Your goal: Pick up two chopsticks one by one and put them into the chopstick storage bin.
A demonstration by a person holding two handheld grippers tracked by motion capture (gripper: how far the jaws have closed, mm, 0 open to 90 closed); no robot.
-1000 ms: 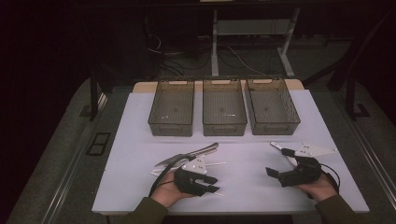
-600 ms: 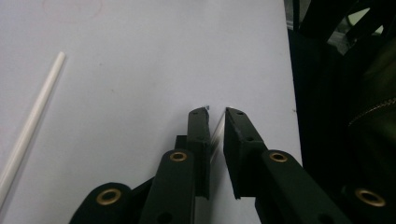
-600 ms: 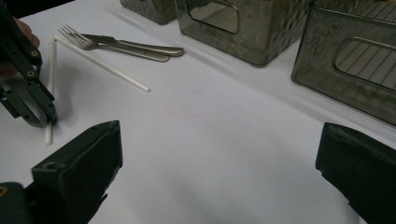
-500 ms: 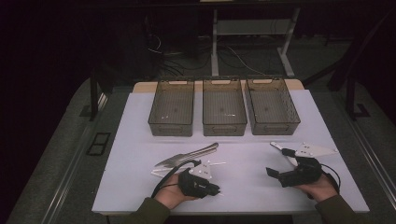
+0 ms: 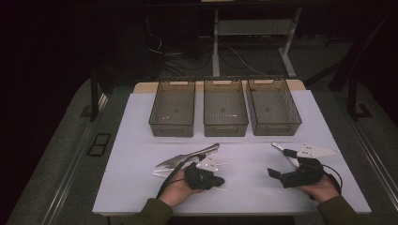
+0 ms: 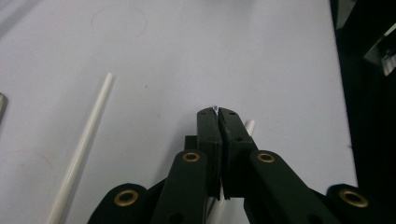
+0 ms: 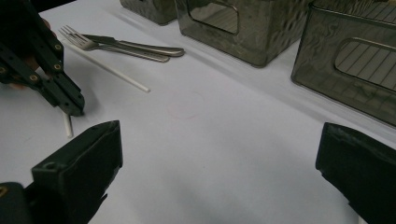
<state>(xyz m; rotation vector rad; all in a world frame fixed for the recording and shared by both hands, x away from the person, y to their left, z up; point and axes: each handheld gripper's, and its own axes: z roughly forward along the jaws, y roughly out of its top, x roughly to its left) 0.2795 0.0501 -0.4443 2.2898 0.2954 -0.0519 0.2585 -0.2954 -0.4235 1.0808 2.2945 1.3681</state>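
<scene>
Your left tool (image 6: 218,113) has just closed its jaws on the white straw (image 6: 250,125) near the tabletop's (image 5: 141,122) front edge; your right tool (image 7: 219,158) stays wide

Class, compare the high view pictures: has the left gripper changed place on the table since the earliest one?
Barely. The left gripper stays just below the cutlery; its jaws have just been closing and now pinch a white straw.

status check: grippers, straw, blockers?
Left gripper just closed on white straw. Right gripper open, holding nothing. Second straw lies apart beside it.
</scene>
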